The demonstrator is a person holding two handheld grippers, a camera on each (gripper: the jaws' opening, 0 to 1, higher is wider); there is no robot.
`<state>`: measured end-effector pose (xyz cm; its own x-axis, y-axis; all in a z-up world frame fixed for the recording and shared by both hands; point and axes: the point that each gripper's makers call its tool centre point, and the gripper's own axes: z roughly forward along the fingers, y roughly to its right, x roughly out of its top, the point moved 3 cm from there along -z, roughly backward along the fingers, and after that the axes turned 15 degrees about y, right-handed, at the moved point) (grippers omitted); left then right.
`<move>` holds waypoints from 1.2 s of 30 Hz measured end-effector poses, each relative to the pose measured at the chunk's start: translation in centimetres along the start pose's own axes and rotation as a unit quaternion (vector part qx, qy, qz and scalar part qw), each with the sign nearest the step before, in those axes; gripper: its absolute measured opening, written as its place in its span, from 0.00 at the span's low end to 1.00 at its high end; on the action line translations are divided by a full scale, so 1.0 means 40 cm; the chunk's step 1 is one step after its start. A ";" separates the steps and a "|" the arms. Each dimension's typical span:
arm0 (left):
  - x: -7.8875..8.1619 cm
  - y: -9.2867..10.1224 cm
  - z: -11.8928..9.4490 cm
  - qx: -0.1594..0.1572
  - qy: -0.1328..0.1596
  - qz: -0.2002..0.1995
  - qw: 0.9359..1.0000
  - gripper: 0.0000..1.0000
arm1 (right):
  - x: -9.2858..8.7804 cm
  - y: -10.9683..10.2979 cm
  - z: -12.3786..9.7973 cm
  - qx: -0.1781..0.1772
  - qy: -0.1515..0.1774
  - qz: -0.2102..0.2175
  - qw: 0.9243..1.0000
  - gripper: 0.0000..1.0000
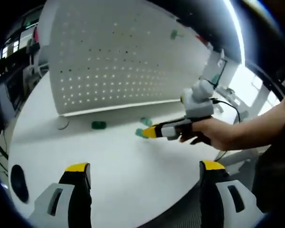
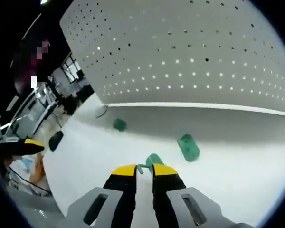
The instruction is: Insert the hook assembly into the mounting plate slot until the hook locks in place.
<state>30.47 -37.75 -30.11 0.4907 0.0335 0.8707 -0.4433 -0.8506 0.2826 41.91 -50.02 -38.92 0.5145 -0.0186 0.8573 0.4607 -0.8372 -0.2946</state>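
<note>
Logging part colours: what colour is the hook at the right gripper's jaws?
Green, clearest in the right gripper view: the hook sits at the right gripper.

**Occlusions / unclear bits**

My right gripper (image 2: 138, 170) covers most of the green hook (image 2: 152, 159); I can't tell whether the jaws actually pinch it. The pegboard (image 1: 118, 52) runs off both views' edges. A green piece on the board (image 1: 174, 33) is too small to identify. The person's arm (image 1: 256, 124) is cut off at right.

White round table (image 1: 123, 180), bright ceiling strip-light (image 1: 235, 28)
</note>
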 end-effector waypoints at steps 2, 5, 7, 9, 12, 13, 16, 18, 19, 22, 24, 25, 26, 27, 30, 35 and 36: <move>-0.001 -0.003 0.000 0.000 0.000 -0.001 1.000 0.96 | 0.006 0.001 0.000 0.002 0.004 -0.021 1.000 0.06; -0.004 -0.002 0.001 0.000 -0.003 -0.001 1.000 0.96 | 0.014 0.005 0.000 0.005 0.010 -0.046 0.999 0.03; -0.007 0.000 0.003 -0.001 -0.005 -0.002 1.000 0.96 | 0.014 0.004 0.000 0.009 0.009 -0.051 0.999 0.01; -0.007 0.003 0.007 -0.004 -0.006 -0.001 1.000 0.96 | 0.013 0.003 -0.003 0.015 0.007 -0.059 0.998 0.00; -0.006 0.005 0.009 -0.006 -0.005 0.000 1.000 0.96 | 0.012 0.003 -0.008 0.027 0.002 -0.094 0.995 0.00; -0.004 0.006 0.010 -0.006 -0.004 0.000 1.000 0.96 | 0.013 0.001 -0.009 0.031 0.000 -0.101 0.994 0.00; -0.001 0.006 0.011 -0.006 -0.004 0.001 1.000 0.96 | 0.019 -0.004 -0.013 0.039 0.001 -0.116 0.992 0.00; 0.006 0.000 0.011 -0.006 -0.004 0.002 1.000 0.96 | 0.030 -0.010 -0.018 0.052 0.003 -0.137 0.989 0.00; 0.011 -0.002 0.010 -0.005 -0.003 0.002 1.000 0.96 | 0.042 -0.015 -0.022 0.059 0.007 -0.150 0.987 0.00; 0.027 -0.021 0.008 0.002 0.004 0.004 1.000 0.96 | 0.070 -0.023 -0.037 0.068 0.018 -0.157 0.985 0.00; 0.036 -0.033 0.008 0.008 0.007 0.004 1.000 0.96 | 0.094 -0.023 -0.048 0.069 0.025 -0.158 0.985 0.00; 0.040 -0.038 0.009 0.011 0.007 0.004 1.000 0.96 | 0.109 -0.026 -0.055 0.071 0.030 -0.159 0.984 0.00; 0.048 -0.045 0.009 0.015 0.009 0.005 1.000 0.96 | 0.117 -0.029 -0.059 0.074 0.032 -0.161 0.984 0.00; 0.058 -0.049 0.010 0.017 0.012 0.006 1.000 0.96 | 0.125 -0.032 -0.063 0.076 0.034 -0.161 0.983 0.00; 0.083 -0.050 0.013 0.016 0.023 0.010 1.000 0.94 | 0.154 -0.049 -0.080 0.090 0.044 -0.162 0.982 0.00; 0.112 -0.053 0.017 0.017 0.038 0.020 0.999 0.91 | 0.163 -0.077 -0.112 0.116 0.036 -0.153 0.981 0.00; 0.120 -0.050 0.018 0.013 0.047 0.019 0.999 0.89 | 0.165 -0.081 -0.118 0.119 0.038 -0.153 0.980 0.00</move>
<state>34.23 -36.26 -26.80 0.4008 0.0500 0.9148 -0.4391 -0.8659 0.2398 40.40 -50.02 -30.31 0.2742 0.1654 0.9473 0.7456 -0.6587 -0.1008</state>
